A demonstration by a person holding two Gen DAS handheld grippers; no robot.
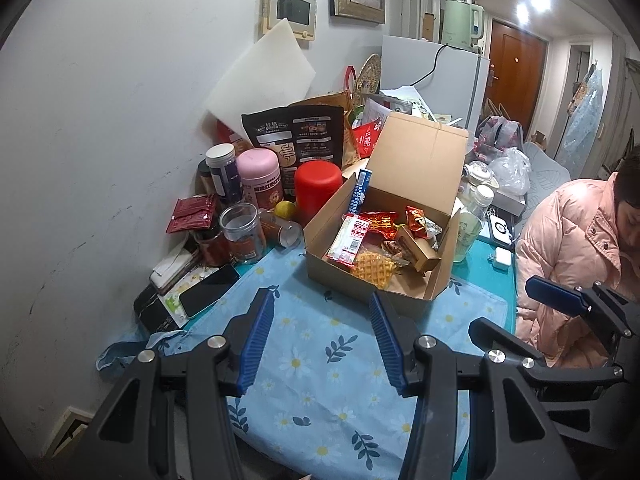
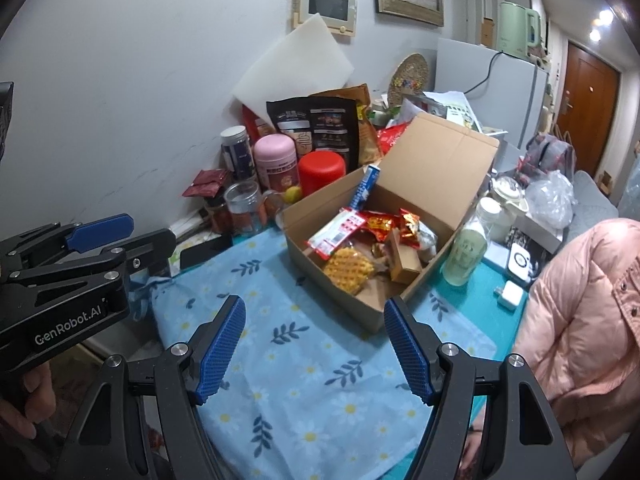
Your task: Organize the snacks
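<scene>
An open cardboard box [image 1: 352,284] [image 2: 332,296] stands on the blue floral cloth [image 1: 320,364] [image 2: 296,360] with its lid up. Inside lie a yellow waffle [image 1: 374,268] [image 2: 346,270], red snack packets [image 1: 378,222] [image 2: 380,224], a small brown carton [image 1: 420,248] and an upright blue stick pack [image 1: 360,190] [image 2: 366,184]. My left gripper [image 1: 320,300] hovers open just in front of the box, nothing between its fingers. My right gripper [image 2: 315,306] is likewise open and empty before the box's near corner; it also shows at the right edge of the left wrist view.
Against the wall behind the box stand a red canister [image 1: 318,184], a pink canister [image 1: 258,178], jars and a black pouch [image 1: 304,132]. A phone [image 1: 208,290] lies at the left. A green bottle [image 2: 464,256] stands right of the box. A person in a pink jacket [image 2: 580,312] sits at the right.
</scene>
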